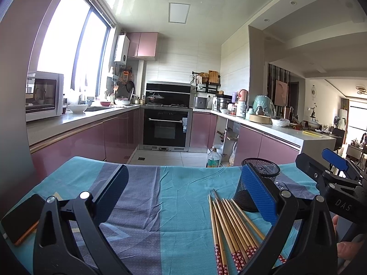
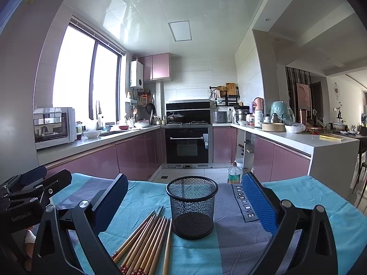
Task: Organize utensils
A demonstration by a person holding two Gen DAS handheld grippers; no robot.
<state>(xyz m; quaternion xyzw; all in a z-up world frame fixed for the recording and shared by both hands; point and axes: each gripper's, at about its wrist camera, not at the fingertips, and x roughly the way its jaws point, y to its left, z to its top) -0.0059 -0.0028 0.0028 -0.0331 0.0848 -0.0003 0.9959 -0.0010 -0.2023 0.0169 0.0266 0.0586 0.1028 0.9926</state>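
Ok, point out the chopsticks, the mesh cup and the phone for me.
chopsticks [image 2: 146,243]: right wrist view, on the middle of the wooden shafts.
mesh cup [image 2: 192,208]: right wrist view, on its front wall.
phone [image 1: 21,217]: left wrist view, on its dark screen.

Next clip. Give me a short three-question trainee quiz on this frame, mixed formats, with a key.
1. True or false: the chopsticks already stand in the mesh cup.
2. Multiple choice: the left gripper is A) shut on a chopstick, B) open and holding nothing, C) out of view.
3. Fill in: in the left wrist view, a dark ____ lies on the tablecloth at the far left.

Key:
1. False; they lie loose on the cloth beside the upright, empty cup.
2. B; the right gripper is open too.
3. Phone.
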